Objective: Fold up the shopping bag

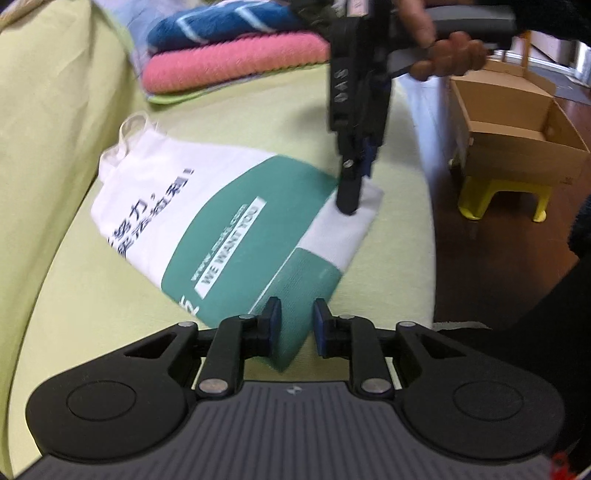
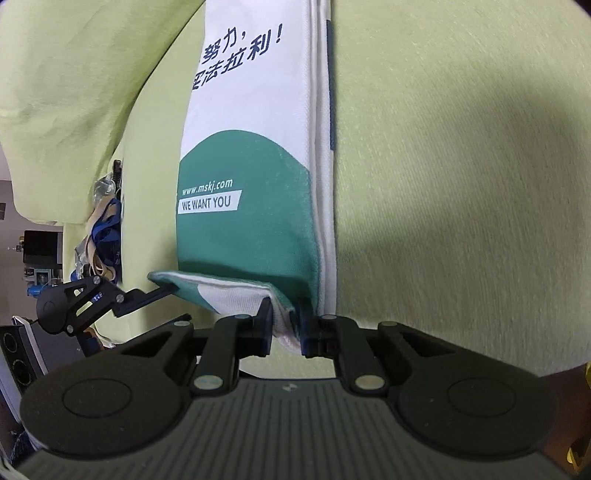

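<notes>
A white and green shopping bag (image 1: pixel 207 221) lies flat, folded to a narrow strip, on a yellow-green cushion (image 1: pixel 369 110); its handles point to the far left. Its bottom edge (image 2: pixel 229 291) is turned up between both grippers. My right gripper (image 2: pixel 286 321) is shut on the white corner of that edge, and it also shows from above as the right gripper (image 1: pixel 349 206). My left gripper (image 1: pixel 296 321) has the green corner between its jaws, with a gap beside the right pad. The right wrist view shows the left gripper (image 2: pixel 162 286) at the edge's other end.
A pink towel (image 1: pixel 236 62) with a blue one (image 1: pixel 221 22) on top is stacked at the back of the cushion. An open cardboard box (image 1: pixel 517 136) stands on a yellow stool (image 1: pixel 476 195) on the floor to the right. A hand (image 1: pixel 443 55) holds the right gripper.
</notes>
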The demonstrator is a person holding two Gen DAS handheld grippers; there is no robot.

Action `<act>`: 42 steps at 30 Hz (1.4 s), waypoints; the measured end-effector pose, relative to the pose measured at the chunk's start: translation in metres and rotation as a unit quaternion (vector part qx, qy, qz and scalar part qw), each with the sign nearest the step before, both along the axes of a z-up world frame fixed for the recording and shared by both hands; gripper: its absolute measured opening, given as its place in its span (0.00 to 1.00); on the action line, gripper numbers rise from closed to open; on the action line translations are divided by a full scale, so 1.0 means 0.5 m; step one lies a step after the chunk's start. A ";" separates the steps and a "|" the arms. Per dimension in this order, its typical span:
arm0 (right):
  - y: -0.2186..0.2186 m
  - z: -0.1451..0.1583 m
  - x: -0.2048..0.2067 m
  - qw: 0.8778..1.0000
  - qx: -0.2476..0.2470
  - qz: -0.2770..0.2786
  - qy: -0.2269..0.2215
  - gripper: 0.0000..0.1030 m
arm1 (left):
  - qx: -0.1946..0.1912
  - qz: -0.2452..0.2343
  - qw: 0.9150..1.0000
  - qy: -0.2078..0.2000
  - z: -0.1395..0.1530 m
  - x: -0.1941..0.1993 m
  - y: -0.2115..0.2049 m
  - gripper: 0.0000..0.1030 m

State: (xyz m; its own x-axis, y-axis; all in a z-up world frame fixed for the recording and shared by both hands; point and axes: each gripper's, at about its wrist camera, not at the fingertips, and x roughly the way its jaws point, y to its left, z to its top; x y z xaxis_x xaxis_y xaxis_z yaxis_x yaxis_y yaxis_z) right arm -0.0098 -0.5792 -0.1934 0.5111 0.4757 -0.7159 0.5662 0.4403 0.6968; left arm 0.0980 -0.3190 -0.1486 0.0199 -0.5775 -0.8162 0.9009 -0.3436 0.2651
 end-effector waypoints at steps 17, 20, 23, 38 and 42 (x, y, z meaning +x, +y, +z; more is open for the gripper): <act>0.223 0.143 -0.111 0.893 -0.427 -0.075 -0.118 0.30 | 0.013 0.070 0.996 0.049 -0.007 0.020 -0.010 0.31; 0.327 0.143 -0.087 0.830 -0.543 0.013 -0.125 0.01 | 0.015 0.068 0.997 0.046 -0.005 0.019 -0.011 0.32; 0.387 0.114 -0.048 0.777 -0.612 0.082 -0.119 0.00 | 0.014 0.071 0.996 0.050 -0.004 0.020 -0.009 0.32; 0.351 0.045 -0.003 0.796 -0.599 0.062 -0.070 0.00 | -0.037 0.127 0.990 0.048 0.005 0.013 0.021 0.16; 0.344 0.047 -0.010 0.809 -0.580 0.051 -0.076 0.00 | -0.030 0.154 0.986 0.063 0.006 0.030 0.015 0.09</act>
